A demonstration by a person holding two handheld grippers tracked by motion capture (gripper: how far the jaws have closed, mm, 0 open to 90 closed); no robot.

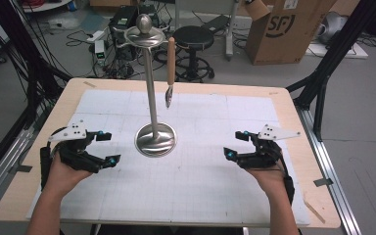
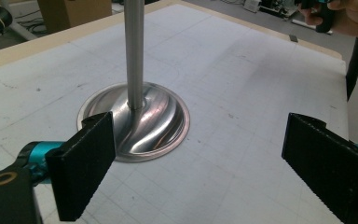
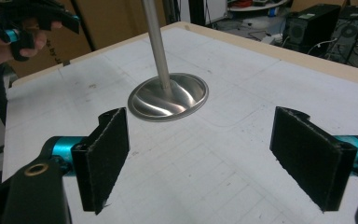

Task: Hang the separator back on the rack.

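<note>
Nearest the viewer, a person's two hands rest on a gridded white mat [image 1: 215,196], each holding a two-jaw gripper. Left of the steel stand's base [image 1: 155,139], the left gripper [image 1: 107,147] has its jaws wide apart, gripping nothing. Right of that base, the right gripper [image 1: 237,144] is likewise wide open and empty. Rising from the base is a slim steel pole [image 1: 150,83] with hook arms at the top. Just right of the pole, well above the mat, hangs a wooden-handled utensil [image 1: 170,66], metal tip downward. Likely risks: a gripper bumping the pole could rock the top-heavy stand, and a loose grip on the smooth handle could drop the utensil.
</note>
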